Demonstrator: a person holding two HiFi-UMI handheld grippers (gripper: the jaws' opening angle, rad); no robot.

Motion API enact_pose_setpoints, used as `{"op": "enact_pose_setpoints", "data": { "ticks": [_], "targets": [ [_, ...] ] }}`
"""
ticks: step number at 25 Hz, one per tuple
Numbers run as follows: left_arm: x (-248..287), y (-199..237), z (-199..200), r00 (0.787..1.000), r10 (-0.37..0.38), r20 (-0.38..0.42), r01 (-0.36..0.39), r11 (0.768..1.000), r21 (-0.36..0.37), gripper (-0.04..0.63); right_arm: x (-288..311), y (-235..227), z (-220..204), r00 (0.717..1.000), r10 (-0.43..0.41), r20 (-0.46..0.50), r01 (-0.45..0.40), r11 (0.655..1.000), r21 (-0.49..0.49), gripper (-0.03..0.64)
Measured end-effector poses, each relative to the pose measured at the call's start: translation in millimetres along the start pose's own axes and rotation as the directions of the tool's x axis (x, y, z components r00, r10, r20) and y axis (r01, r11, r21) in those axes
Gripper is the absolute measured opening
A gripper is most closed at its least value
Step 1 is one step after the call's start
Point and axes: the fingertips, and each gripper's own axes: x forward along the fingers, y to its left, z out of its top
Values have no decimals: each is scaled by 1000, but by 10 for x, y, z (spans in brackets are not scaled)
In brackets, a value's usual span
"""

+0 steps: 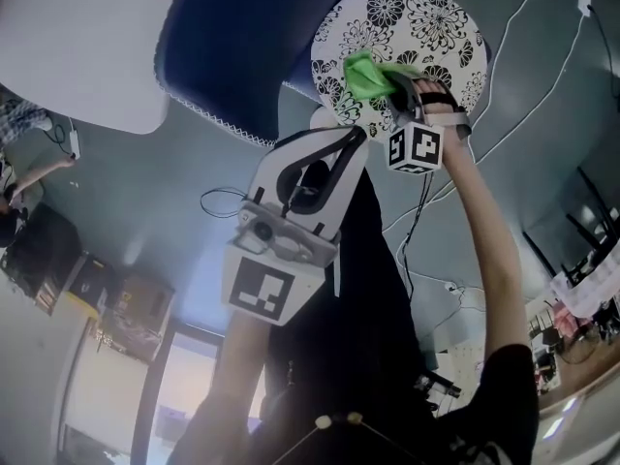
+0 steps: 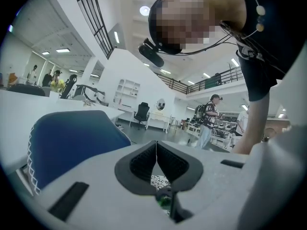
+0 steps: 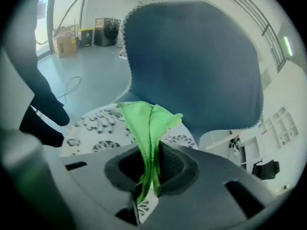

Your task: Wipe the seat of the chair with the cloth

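The chair seat (image 1: 426, 22) is round and white with a black flower pattern, and a dark blue backrest (image 1: 242, 37) stands beside it. My right gripper (image 1: 402, 87) is over the seat, shut on a bright green cloth (image 1: 368, 76). In the right gripper view the cloth (image 3: 148, 123) hangs folded between the jaws of this gripper (image 3: 151, 150), above the seat (image 3: 96, 123) and in front of the backrest (image 3: 192, 61). My left gripper (image 1: 341, 139) is held just off the seat's edge. Its jaws (image 2: 156, 152) are shut with nothing between them, next to the backrest (image 2: 72, 143).
A white table (image 1: 77, 46) lies left of the chair. Cables (image 1: 523, 27) trail over the grey floor on the right. Boxes (image 1: 126, 308) stand by the wall. In the left gripper view a person (image 2: 211, 114) and an office chair (image 2: 141, 113) are far off.
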Motion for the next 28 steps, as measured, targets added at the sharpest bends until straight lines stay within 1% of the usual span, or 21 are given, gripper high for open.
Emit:
{"op": "enact_pose_setpoints", "data": {
  "ticks": [3, 5, 8, 12, 14, 16, 20, 24, 28],
  "targets": [
    [10, -38, 6, 1000, -4, -4, 4, 1000, 1, 8, 194, -691, -194, 992, -117, -50, 116, 993, -20, 52],
    [9, -55, 4, 1000, -7, -9, 7, 1000, 3, 8, 289, -1039, -318, 982, -167, -83, 164, 986, -37, 52],
    [12, -59, -22, 1000, -6, -18, 6, 1000, 5, 8, 401, -1391, -536, 967, -204, -151, 199, 979, -49, 52],
    [-7, -78, -21, 1000, -5, -26, 5, 1000, 9, 8, 510, -1578, -833, 945, -202, -259, 198, 979, -42, 52],
    [-16, -71, -16, 1000, -2, -28, 2, 1000, 11, 8, 557, -1547, -900, 942, -182, -281, 180, 983, -32, 52],
    [-26, -63, -27, 999, 1, -32, 0, 1000, 12, 8, 585, -1432, -906, 947, -155, -280, 153, 988, -29, 52],
    [-40, -43, -93, 999, -1, -48, 2, 1000, 18, 8, 615, -1077, -892, 957, -97, -272, 85, 995, -57, 52],
    [-37, -39, -131, 999, 1, -47, 0, 1000, 12, 8, 558, -756, -875, 962, -73, -262, 54, 995, -78, 52],
    [-12, -79, -94, 999, -10, -37, 11, 1000, 10, 8, 395, -317, -805, 971, -32, -239, 9, 995, -96, 52]
  ]
}}
